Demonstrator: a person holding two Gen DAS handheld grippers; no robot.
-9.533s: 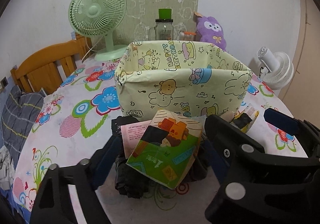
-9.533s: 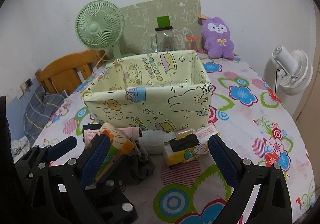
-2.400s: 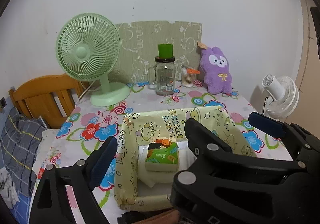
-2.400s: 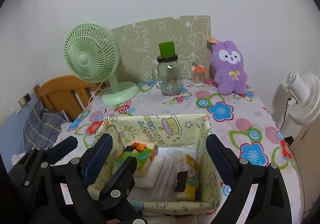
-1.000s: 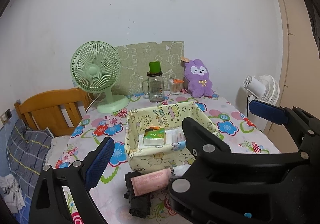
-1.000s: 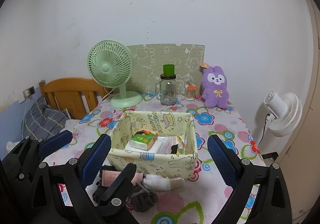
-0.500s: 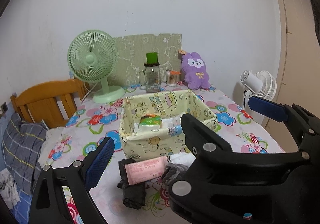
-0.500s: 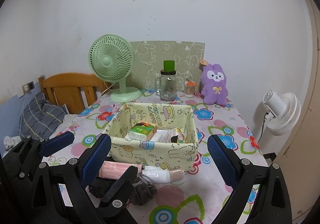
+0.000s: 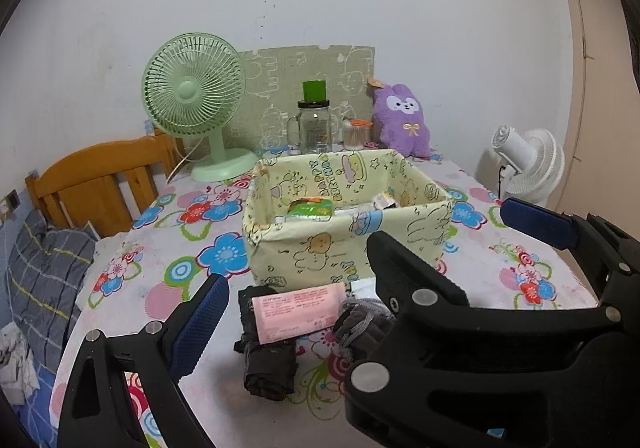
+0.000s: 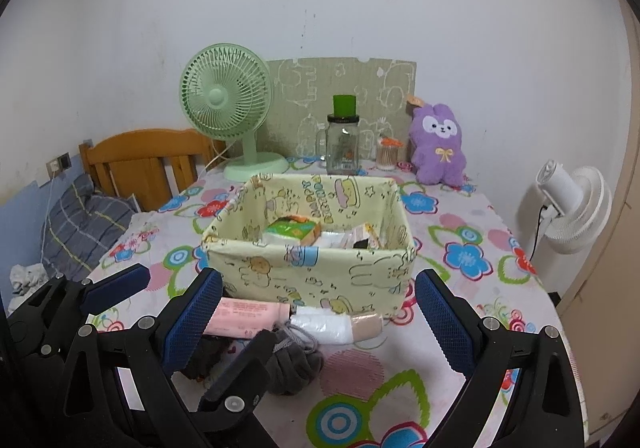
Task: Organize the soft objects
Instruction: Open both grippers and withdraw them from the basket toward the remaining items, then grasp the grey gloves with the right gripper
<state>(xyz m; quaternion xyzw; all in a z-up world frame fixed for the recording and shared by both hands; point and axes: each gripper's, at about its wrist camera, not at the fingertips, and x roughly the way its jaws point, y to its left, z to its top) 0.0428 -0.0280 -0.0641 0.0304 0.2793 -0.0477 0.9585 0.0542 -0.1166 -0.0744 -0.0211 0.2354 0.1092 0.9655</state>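
A yellow cartoon-print fabric bin (image 9: 320,248) (image 10: 320,272) stands mid-table and holds a green tissue pack (image 9: 310,208) (image 10: 294,230) and other packets. In front of it lie a pink packet (image 9: 298,310) (image 10: 244,318), a black cloth roll (image 9: 266,368), a grey sock bundle (image 9: 360,324) (image 10: 294,362) and a white wrapped roll (image 10: 334,324). My left gripper (image 9: 296,332) is open and empty, low over the pink packet and black roll. My right gripper (image 10: 318,322) is open and empty above the white roll.
A green desk fan (image 9: 196,104), a glass jar with a green lid (image 9: 314,124), a small cup of sticks (image 9: 356,134) and a purple plush (image 9: 402,124) line the table's back. A wooden chair (image 9: 104,184) stands left, a white fan (image 9: 528,164) right.
Both grippers have come down and forward from a high, pulled-back view toward the items in front of the bin. Nothing on the table has moved.
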